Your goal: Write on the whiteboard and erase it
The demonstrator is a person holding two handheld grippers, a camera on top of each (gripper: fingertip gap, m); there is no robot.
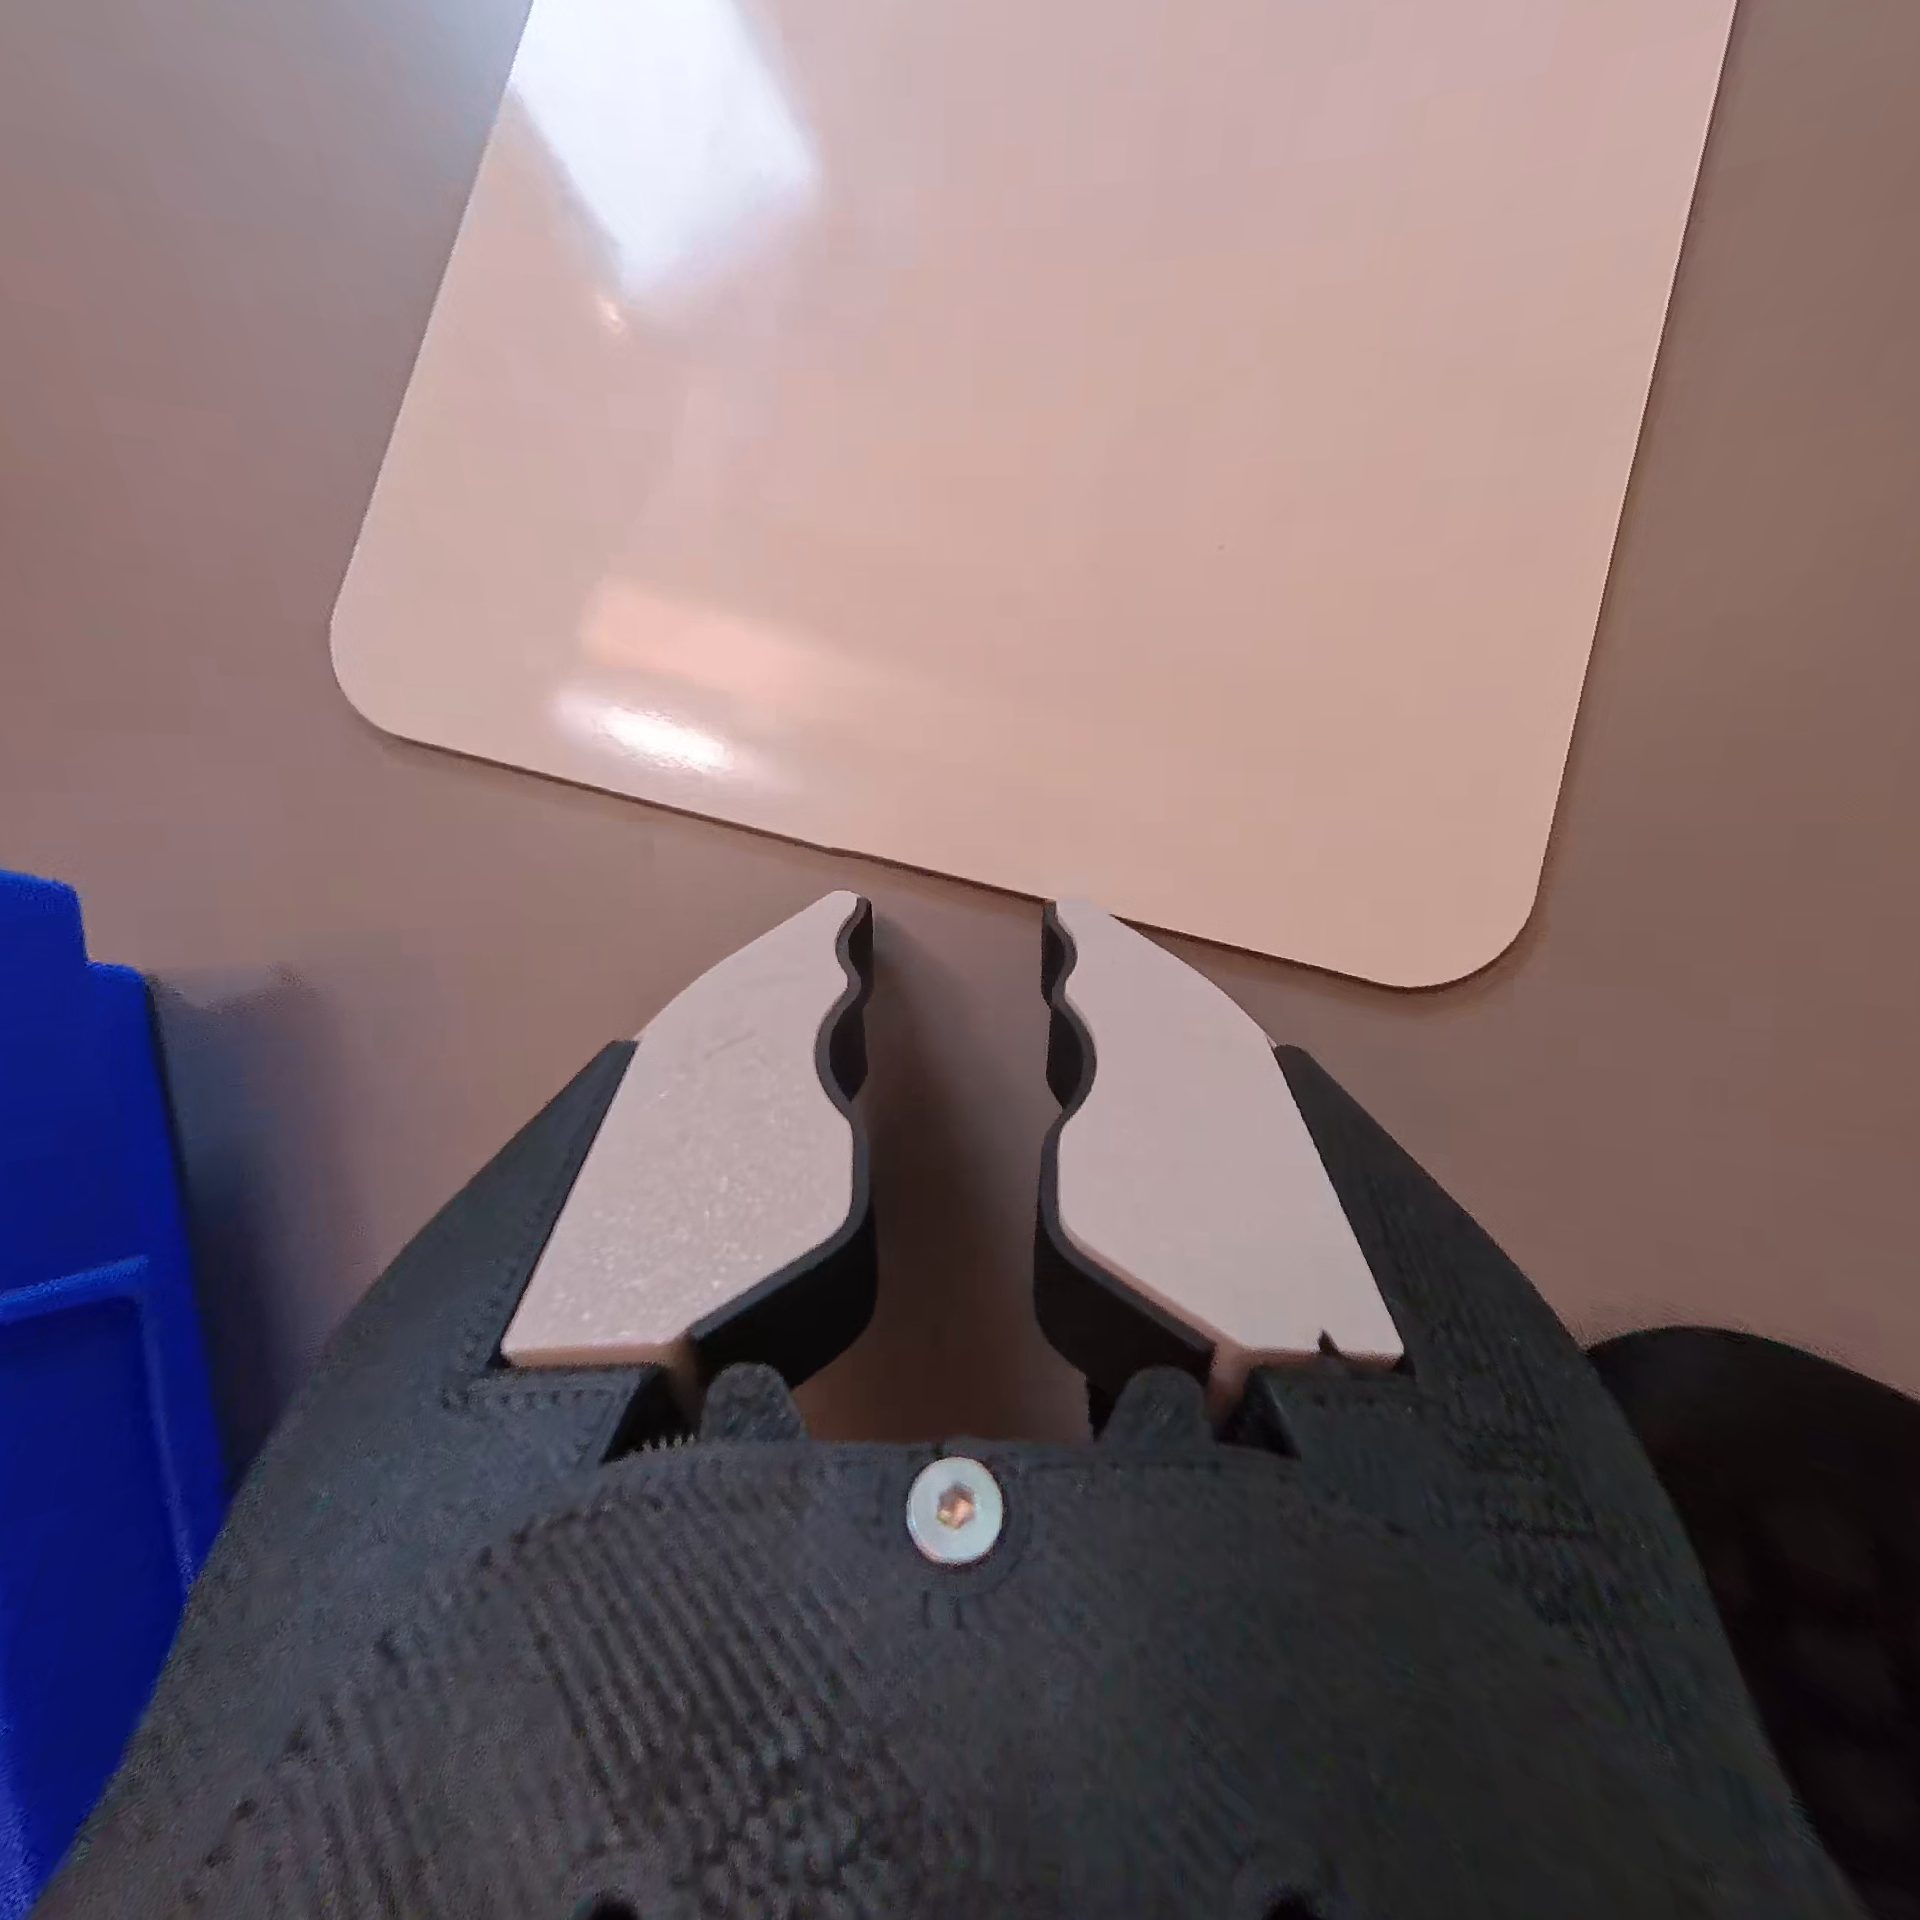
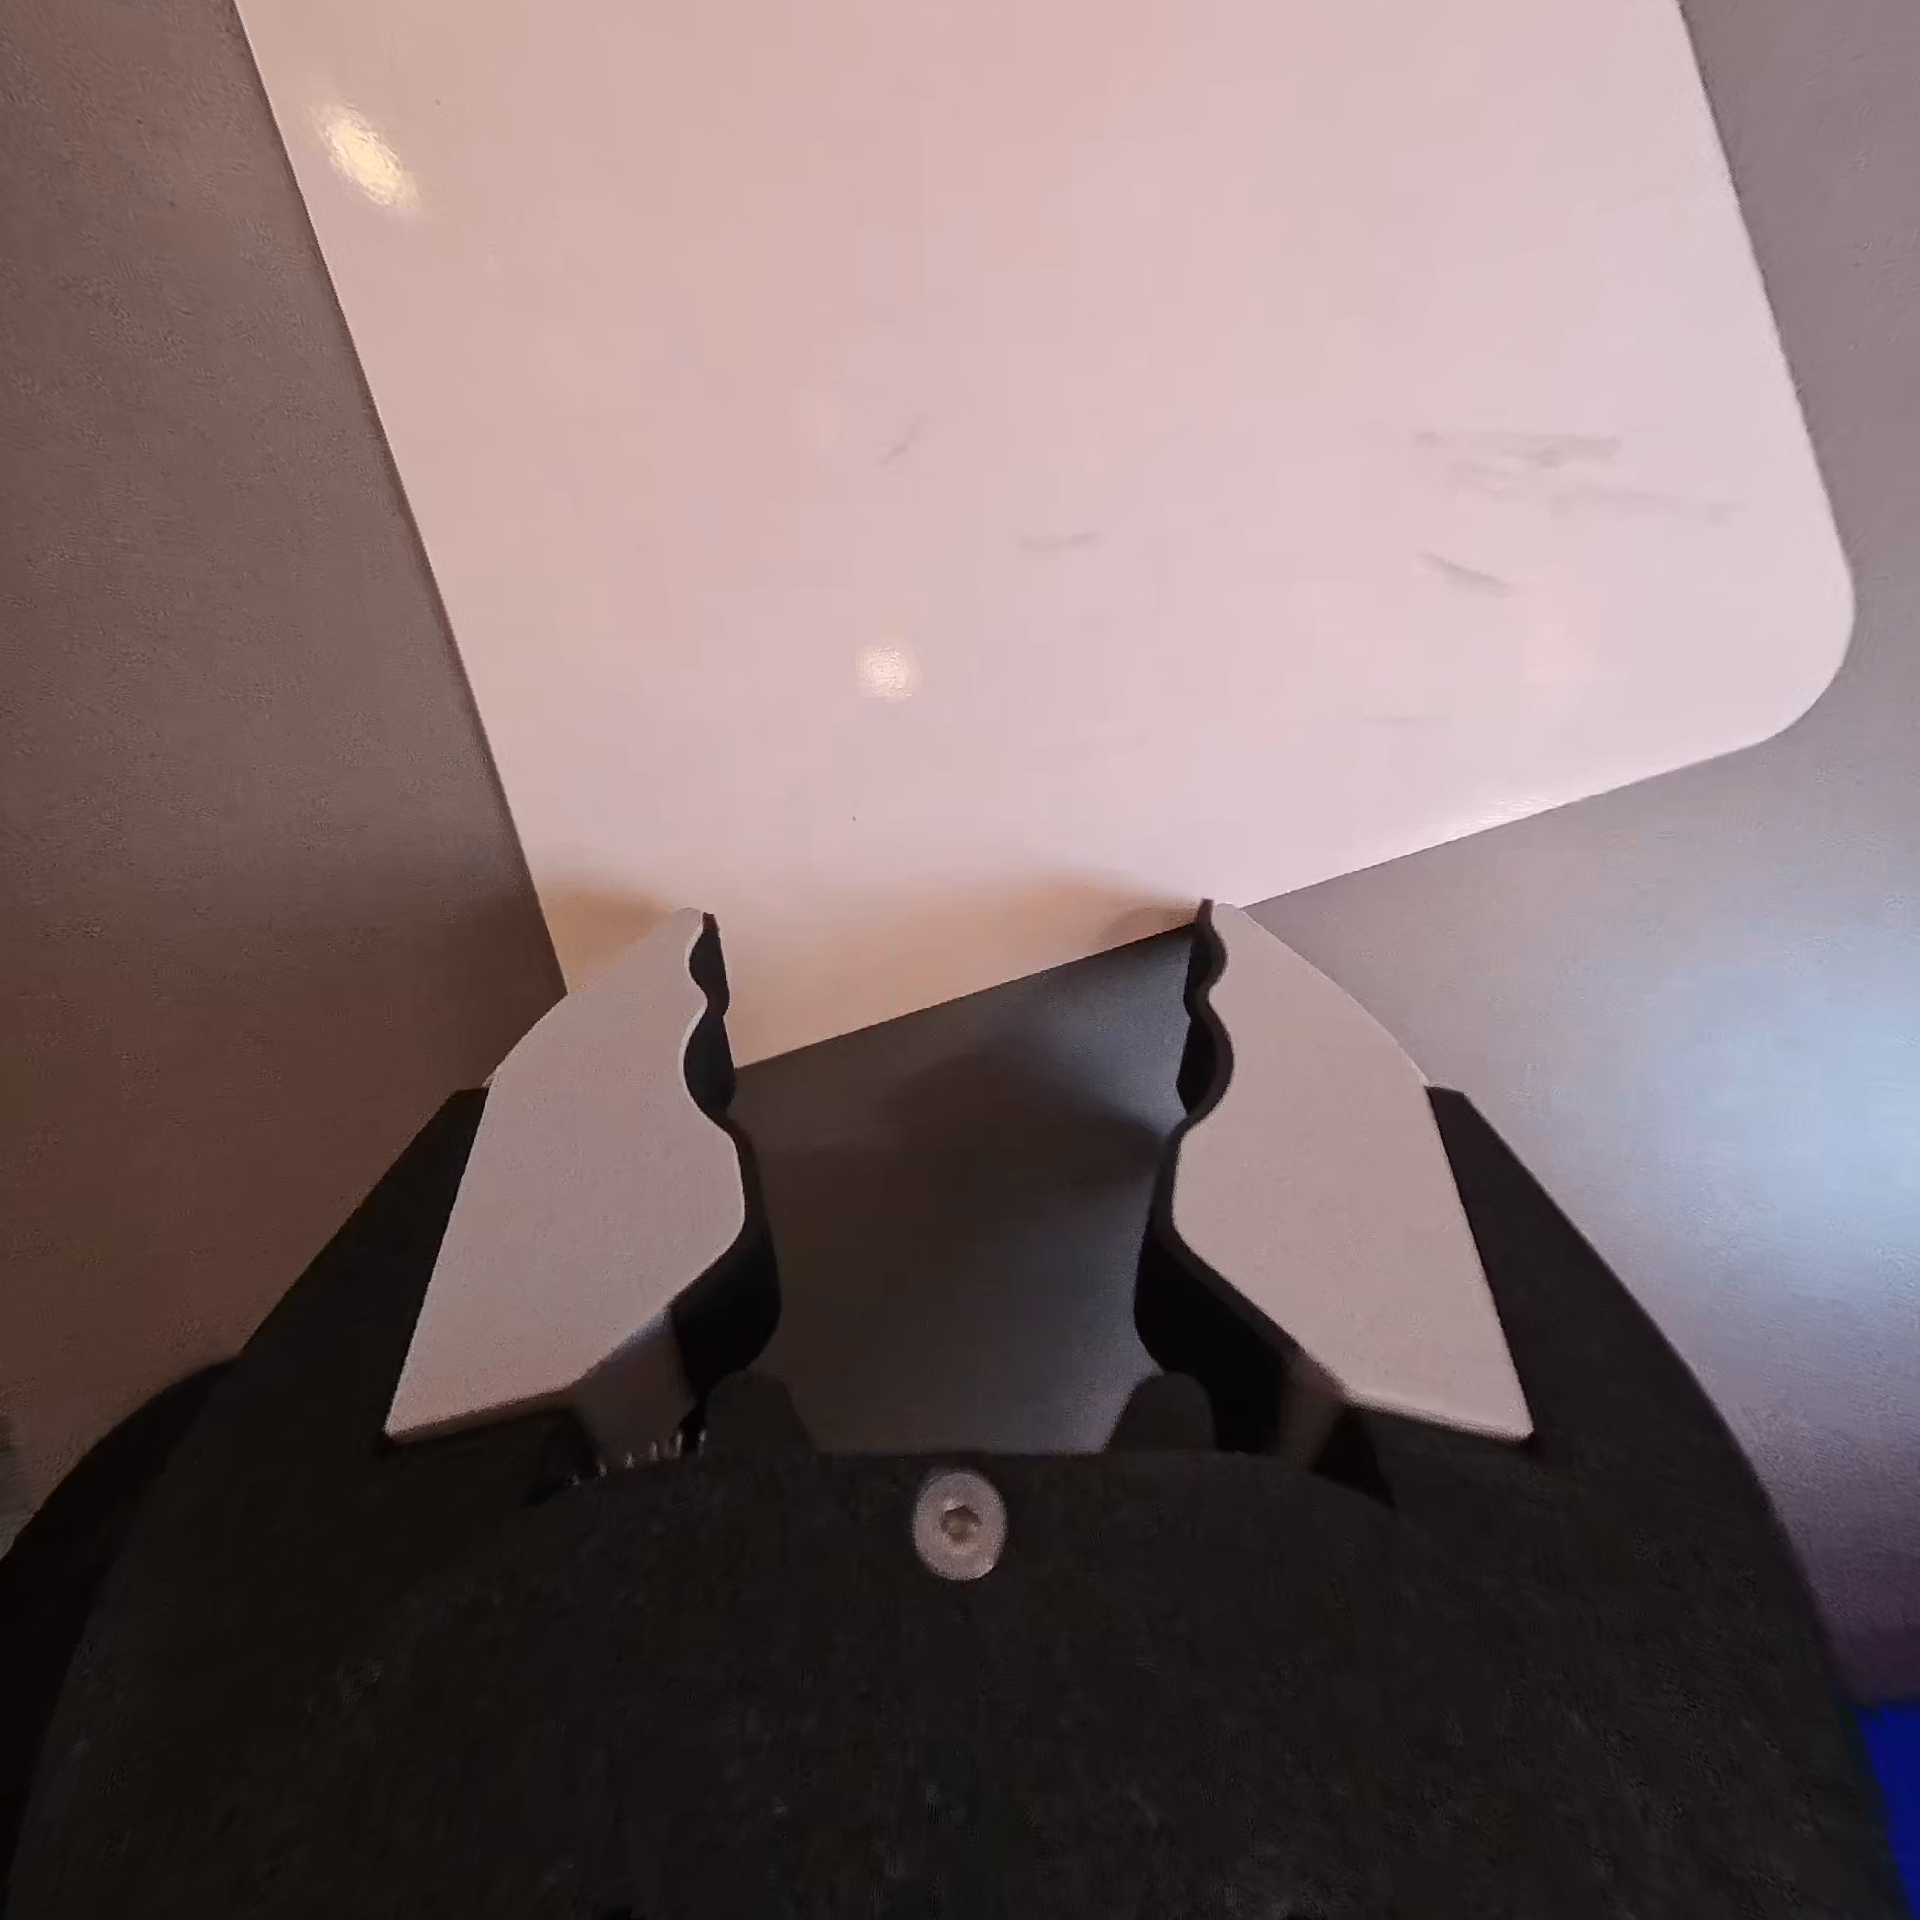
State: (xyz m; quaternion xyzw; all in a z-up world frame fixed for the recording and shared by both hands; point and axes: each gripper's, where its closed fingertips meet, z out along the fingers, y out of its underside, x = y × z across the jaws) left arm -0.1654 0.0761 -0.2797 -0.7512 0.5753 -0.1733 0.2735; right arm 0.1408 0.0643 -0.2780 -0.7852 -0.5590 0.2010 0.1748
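Both empty grippers, left gripper point(image 1: 956, 914) and right gripper point(image 2: 956, 925), gape at 6 o'clock of thin, stiff, glossy whiteboard point(image 2: 1039, 468); pinch an edge.

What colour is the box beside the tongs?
Bright blue; the box shows best at the left edge of the left wrist view.

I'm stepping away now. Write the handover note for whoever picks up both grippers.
Left gripper: open, empty, at the near edge of the whiteboard.
Right gripper: open, empty, tips over the board's near edge.
Whiteboard lies flat on the table; a blue bin sits at the left.
No marker or eraser in view.
Done: cannot tell; only faint grey smudges show on the board.
Left: find the marker, write, then erase.
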